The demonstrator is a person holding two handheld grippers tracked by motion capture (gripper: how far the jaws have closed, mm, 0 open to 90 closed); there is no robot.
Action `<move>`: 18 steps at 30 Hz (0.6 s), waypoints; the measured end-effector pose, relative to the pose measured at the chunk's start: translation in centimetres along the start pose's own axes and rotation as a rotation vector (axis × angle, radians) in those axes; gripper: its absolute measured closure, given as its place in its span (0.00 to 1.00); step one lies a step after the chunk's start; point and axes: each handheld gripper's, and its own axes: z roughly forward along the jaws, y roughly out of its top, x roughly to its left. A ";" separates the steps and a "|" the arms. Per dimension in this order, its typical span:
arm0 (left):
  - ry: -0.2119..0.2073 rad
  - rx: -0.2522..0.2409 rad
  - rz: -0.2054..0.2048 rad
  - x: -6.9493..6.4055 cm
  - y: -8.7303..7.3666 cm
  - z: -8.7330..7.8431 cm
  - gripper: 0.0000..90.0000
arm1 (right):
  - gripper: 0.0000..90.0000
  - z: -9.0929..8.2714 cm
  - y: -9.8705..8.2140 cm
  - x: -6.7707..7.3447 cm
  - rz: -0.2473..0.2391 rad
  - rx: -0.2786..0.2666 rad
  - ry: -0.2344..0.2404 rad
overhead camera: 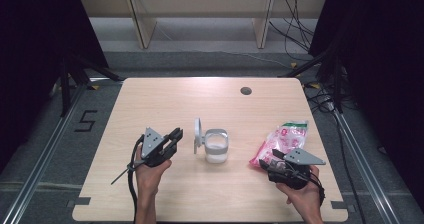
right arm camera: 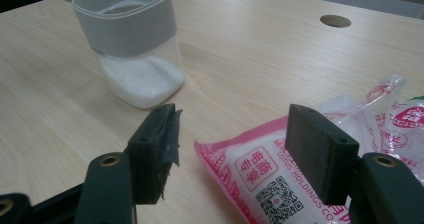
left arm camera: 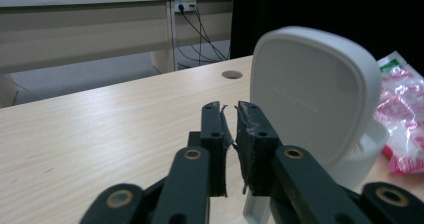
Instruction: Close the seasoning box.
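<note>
Left claw (left arm camera: 230, 115): pressed together, empty, beside open-lidded container (overhead camera: 216, 146). Right claw (right arm camera: 235, 139): spread over pink bag (right arm camera: 270, 176); should pinch bag's corner squarely before lifting.

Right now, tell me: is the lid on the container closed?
No, the lid stands flipped up beside the open container, whose mouth is uncovered.

The bag (right arm camera: 310, 184) is running off the bottom and right edges of the right gripper view. In the left gripper view, the lid (left arm camera: 315, 94) is hiding most of the jar (left arm camera: 367, 151).
</note>
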 end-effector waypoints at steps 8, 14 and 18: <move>-0.001 -0.001 -0.012 -0.5 -0.3 0.5 0.95 | 0.43 -0.1 0.0 -0.1 0.007 0.004 -0.002; -0.007 0.006 0.001 -0.9 -0.4 0.8 0.96 | 0.43 -0.1 -0.1 -0.1 -0.002 0.005 -0.011; -0.012 0.000 0.010 -1.3 -0.3 0.9 0.97 | 0.43 -0.1 -0.1 -0.1 0.002 0.001 -0.002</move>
